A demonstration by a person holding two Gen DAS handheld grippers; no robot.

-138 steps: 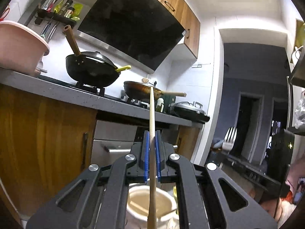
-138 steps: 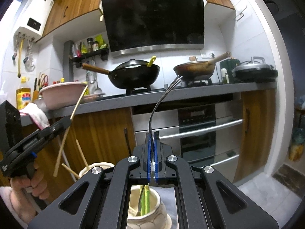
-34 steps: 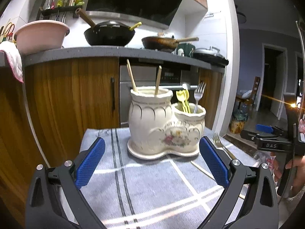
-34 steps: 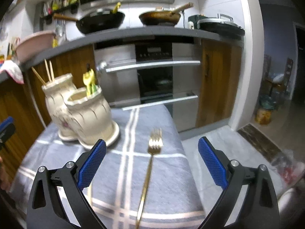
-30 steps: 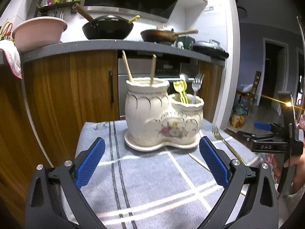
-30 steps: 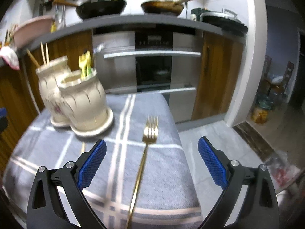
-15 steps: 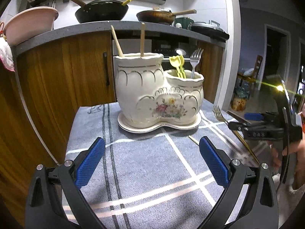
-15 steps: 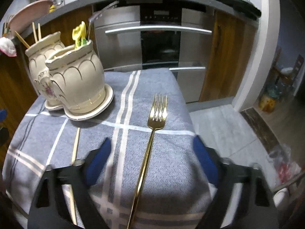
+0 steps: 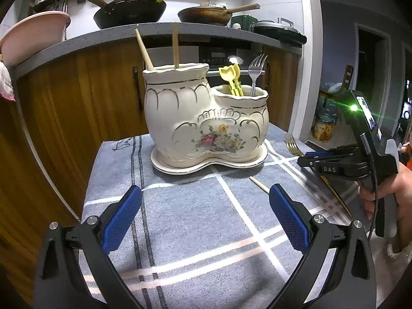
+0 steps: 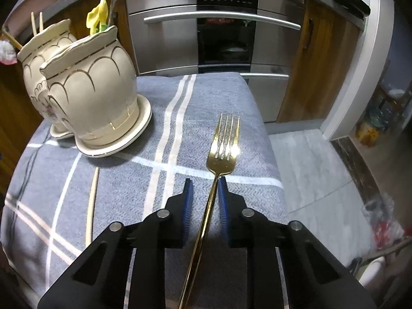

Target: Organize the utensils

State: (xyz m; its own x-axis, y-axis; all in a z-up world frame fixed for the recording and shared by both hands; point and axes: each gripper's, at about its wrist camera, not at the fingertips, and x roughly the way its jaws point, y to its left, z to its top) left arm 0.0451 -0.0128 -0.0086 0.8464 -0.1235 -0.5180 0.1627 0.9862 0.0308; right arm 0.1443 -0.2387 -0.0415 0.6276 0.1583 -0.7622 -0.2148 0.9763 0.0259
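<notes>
Straddling: right gripper (image 10: pixel 203 193) has its jaws partly open either side of the gold fork (image 10: pixel 219 164) handle, not yet clamped.
Fork: flat on the grey cloth (image 10: pixel 159 185), tines pointing away, apart from the holder (image 10: pixel 92 95).
Left gripper (image 9: pixel 203 216): wide open, empty, facing the holder.
Chopstick (image 10: pixel 92 200): loose beside the holder, probably awaiting sorting.

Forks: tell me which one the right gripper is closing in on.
The gold fork, lying flat on the grey cloth, its handle between the right gripper's fingers. The silver fork stands upright in the holder's smaller pot.
</notes>
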